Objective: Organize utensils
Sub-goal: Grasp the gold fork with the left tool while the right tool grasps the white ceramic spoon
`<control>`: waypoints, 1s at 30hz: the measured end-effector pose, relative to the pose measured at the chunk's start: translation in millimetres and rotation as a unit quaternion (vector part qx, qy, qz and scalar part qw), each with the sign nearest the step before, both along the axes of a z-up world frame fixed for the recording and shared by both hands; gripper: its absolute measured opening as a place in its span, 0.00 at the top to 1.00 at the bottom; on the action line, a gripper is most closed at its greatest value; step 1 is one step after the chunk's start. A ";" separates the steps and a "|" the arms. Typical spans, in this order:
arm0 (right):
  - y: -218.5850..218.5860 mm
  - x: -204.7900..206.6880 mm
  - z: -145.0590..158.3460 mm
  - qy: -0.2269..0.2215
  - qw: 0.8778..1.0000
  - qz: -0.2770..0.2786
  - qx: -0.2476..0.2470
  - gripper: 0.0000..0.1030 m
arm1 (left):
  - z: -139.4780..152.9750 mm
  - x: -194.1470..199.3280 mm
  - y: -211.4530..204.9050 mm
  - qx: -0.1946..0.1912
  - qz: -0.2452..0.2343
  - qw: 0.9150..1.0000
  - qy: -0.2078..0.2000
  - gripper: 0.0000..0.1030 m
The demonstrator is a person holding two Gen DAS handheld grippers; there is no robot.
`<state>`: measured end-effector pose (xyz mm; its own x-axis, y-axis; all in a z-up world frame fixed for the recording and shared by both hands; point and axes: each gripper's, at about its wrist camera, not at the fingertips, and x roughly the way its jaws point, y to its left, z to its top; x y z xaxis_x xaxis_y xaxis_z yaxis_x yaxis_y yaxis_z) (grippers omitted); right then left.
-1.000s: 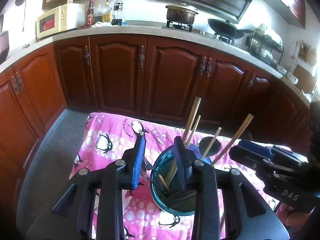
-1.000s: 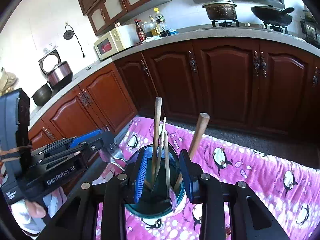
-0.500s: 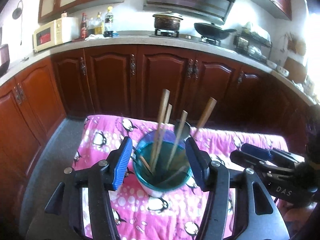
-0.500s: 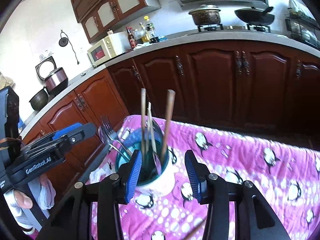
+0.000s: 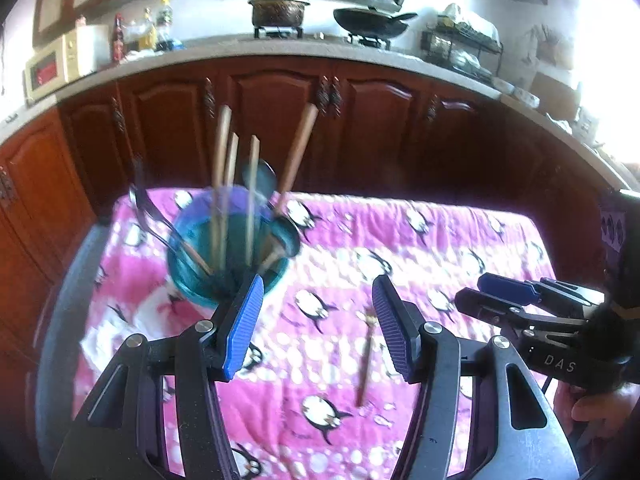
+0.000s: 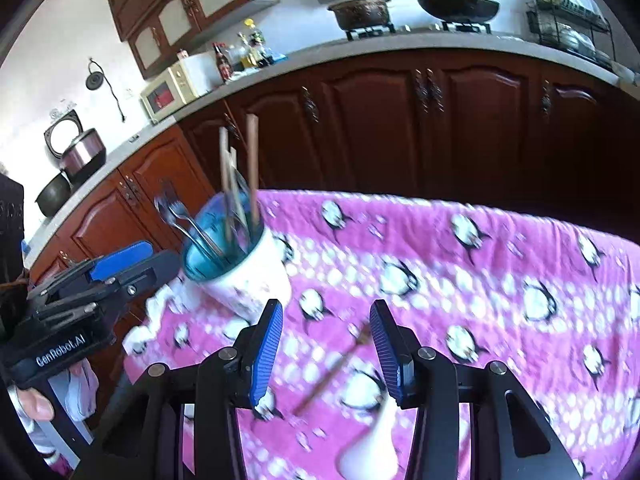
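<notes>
A teal-rimmed white cup (image 5: 224, 264) (image 6: 240, 272) stands on the left of the pink penguin cloth (image 5: 400, 248) (image 6: 480, 272). It holds several wooden chopsticks, a wooden-handled spoon and metal forks (image 6: 172, 210). One wooden utensil (image 5: 366, 360) (image 6: 332, 368) lies flat on the cloth. My left gripper (image 5: 318, 316) is open and empty, to the right of the cup, with the loose utensil between its fingers in view. My right gripper (image 6: 326, 344) is open and empty above the same utensil. A white handle (image 6: 368, 444) shows at the bottom of the right wrist view.
Dark wooden cabinets (image 5: 280, 120) stand behind the table. The counter carries a microwave (image 5: 56, 64), bottles, a pot (image 5: 278, 8) and a wok (image 5: 372, 22). A dish rack (image 5: 460, 48) sits at the right. A rice cooker (image 6: 76, 148) stands at the far left.
Both grippers have pulled back and to the right, away from the cup, and opened wider. The cup now sits to their left. The loose utensil on the cloth has come into view.
</notes>
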<state>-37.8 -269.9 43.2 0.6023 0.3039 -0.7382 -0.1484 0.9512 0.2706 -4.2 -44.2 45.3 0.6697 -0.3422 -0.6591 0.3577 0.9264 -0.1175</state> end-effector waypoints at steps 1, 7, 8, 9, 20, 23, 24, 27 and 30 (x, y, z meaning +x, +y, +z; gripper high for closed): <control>-6.0 -3.1 -5.0 0.007 1.000 -0.004 -0.001 0.58 | -4.2 -1.0 -2.2 -0.003 -0.004 1.000 0.005 0.45; -31.4 -11.7 -46.6 0.066 0.998 -0.023 0.012 0.58 | -41.2 4.8 -9.6 -0.016 -0.031 0.998 0.061 0.45; -33.0 -11.3 -53.8 0.075 0.997 -0.023 0.016 0.58 | -46.9 6.5 -11.3 -0.017 -0.035 0.997 0.069 0.45; -34.2 -10.8 -61.7 0.085 0.996 -0.023 0.021 0.58 | -53.9 8.8 -13.4 -0.017 -0.039 0.996 0.080 0.45; -43.6 14.3 -117.7 0.121 0.990 -0.012 0.065 0.61 | -104.3 42.3 -45.5 -0.017 -0.068 0.987 0.148 0.45; -44.1 24.2 -126.5 0.122 0.991 -0.004 0.055 0.61 | -112.1 49.4 -55.4 -0.009 -0.071 0.986 0.153 0.45; -43.4 27.2 -129.3 0.124 0.991 -0.001 0.054 0.61 | -114.4 51.1 -58.0 -0.006 -0.071 0.985 0.154 0.45; -37.6 34.3 -133.7 0.116 0.992 0.007 0.042 0.63 | -120.6 57.2 -65.8 0.000 -0.069 0.985 0.158 0.45; -33.7 40.0 -137.0 0.110 0.993 0.015 0.035 0.83 | -125.7 63.2 -74.4 0.007 -0.069 0.985 0.159 0.45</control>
